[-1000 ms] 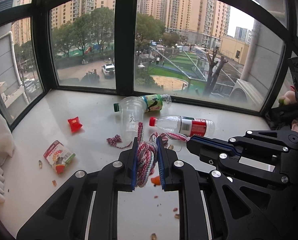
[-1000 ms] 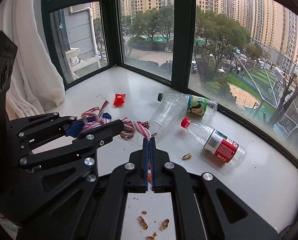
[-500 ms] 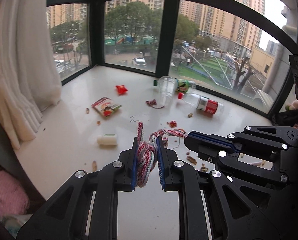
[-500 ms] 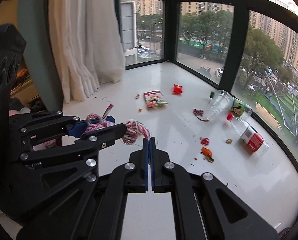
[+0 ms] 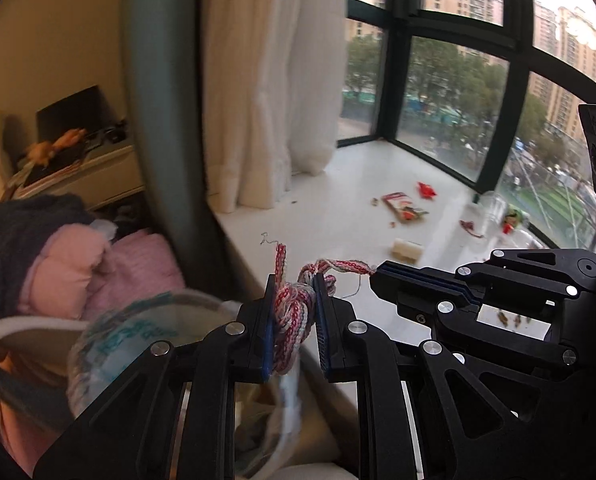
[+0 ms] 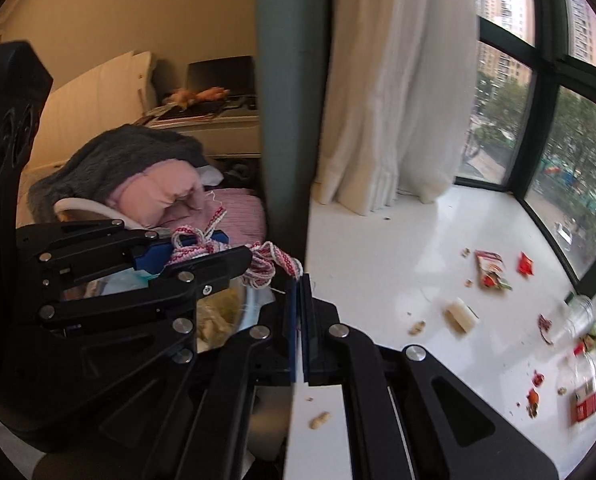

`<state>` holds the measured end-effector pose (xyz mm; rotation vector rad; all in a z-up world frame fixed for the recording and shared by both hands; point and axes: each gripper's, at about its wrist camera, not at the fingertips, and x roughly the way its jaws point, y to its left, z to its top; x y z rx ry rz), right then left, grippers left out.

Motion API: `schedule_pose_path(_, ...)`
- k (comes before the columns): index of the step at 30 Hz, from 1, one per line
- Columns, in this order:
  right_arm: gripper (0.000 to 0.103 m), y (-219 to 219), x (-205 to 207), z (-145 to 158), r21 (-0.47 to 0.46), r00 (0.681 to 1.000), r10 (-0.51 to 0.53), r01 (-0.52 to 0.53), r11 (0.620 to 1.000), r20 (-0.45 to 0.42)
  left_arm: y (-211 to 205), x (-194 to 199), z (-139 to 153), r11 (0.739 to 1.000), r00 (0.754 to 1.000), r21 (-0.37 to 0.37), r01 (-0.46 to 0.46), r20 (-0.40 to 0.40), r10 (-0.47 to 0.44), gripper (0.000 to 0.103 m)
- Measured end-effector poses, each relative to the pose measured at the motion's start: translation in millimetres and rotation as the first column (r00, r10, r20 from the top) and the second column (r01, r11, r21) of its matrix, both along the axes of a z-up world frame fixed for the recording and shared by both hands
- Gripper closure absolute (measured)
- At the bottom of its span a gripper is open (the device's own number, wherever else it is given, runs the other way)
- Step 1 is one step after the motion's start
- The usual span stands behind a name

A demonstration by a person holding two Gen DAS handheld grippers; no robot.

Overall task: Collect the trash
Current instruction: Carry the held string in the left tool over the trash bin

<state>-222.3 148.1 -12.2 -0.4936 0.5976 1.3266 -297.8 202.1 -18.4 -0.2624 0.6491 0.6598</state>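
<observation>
A bundle of red-and-white braided cord (image 5: 293, 312) is clamped in my left gripper (image 5: 295, 284), which is shut on it. One strand runs right to my right gripper (image 5: 378, 274), whose jaws are shut on its end. From the right wrist, the cord (image 6: 265, 264) hangs between the left gripper (image 6: 229, 246) and the right gripper (image 6: 299, 280). Both are over the edge of the white window sill (image 5: 338, 208). Below them is a clear plastic bag with teal print (image 5: 137, 332), with stuff inside.
On the sill lie a snack wrapper (image 6: 490, 276), a red wrapper (image 6: 525, 264), a white piece (image 6: 462, 314), a clear cup (image 6: 574, 316), a bottle (image 6: 582, 396) and nut shells. White curtain (image 5: 265, 100) and teal pillar (image 5: 157, 120) stand left; pink and grey bedding (image 6: 157, 184) beyond.
Both grippers have swung left with the cord, away from the window and the litter, to the sill's edge above the plastic bag. Their grip has not changed.
</observation>
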Motion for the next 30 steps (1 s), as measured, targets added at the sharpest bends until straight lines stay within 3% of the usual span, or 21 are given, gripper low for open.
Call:
schedule_pose_path(6,0.099,38,-61,-2,-0.01,0.976,0.22,-0.22,0.976,0.0,26,-75,0,0.973,0.973,-0.02,-0.231,-0.025,0.231,0.088)
schedule_pose_path(11,0.099,51,-91,-3,-0.016,0.952,0.305,-0.305,0.952,-0.001,31,-107,0,0.947,0.948,-0.031,-0.319,-0.033,0.318,0.088)
schedule_pose_path(15,0.099,57,-98,-3,-0.02,0.948,0.317,-0.317,0.948,-0.005,34,-112,-1,0.941,0.941,-0.039,-0.337,-0.036,0.336,0.088)
schedule_pose_path(30,0.099,62,-79,-7,-0.032,0.966,0.26,-0.26,0.965,-0.011,46,-89,-8,0.959,0.96,-0.057,-0.278,-0.043,0.275,0.088)
